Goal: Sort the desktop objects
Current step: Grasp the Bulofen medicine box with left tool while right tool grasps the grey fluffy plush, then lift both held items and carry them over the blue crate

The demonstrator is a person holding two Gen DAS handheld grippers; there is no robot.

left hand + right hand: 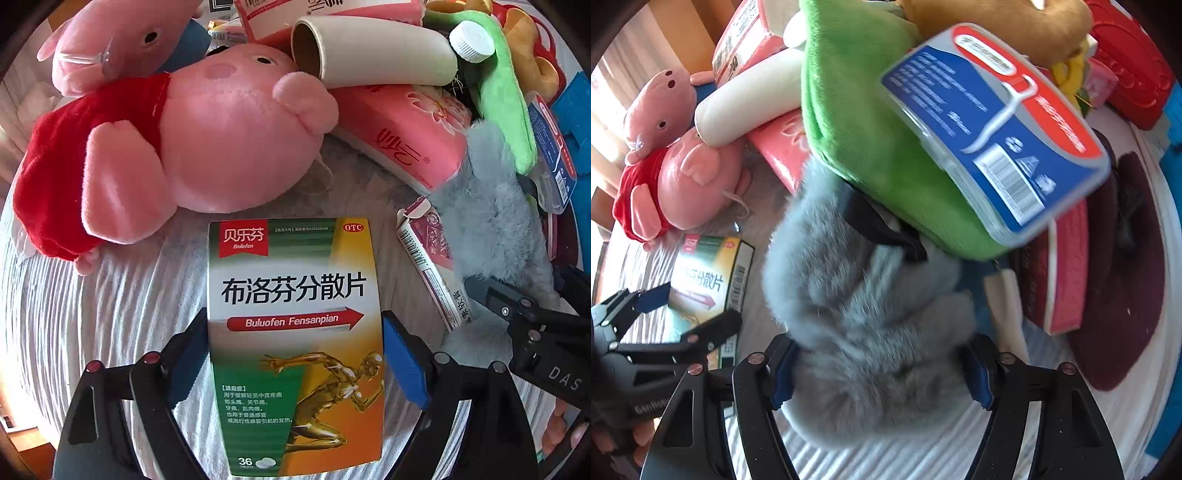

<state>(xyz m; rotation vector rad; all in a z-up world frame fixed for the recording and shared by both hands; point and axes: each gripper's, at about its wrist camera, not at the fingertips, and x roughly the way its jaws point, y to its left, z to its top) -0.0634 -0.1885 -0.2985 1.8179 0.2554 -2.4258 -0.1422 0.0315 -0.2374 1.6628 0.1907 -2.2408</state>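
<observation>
Two hand-held grippers grasp: left (295,354) pinches a glossy flat medicine box (295,343), right (882,373) squeezes fluffy grey fur (864,295).

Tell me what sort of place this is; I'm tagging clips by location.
Probably a home tabletop under a pale ribbed cloth, heaped with household clutter: a pink plush pig in a red dress, a green-and-orange ibuprofen box, pink tissue packs.
</observation>
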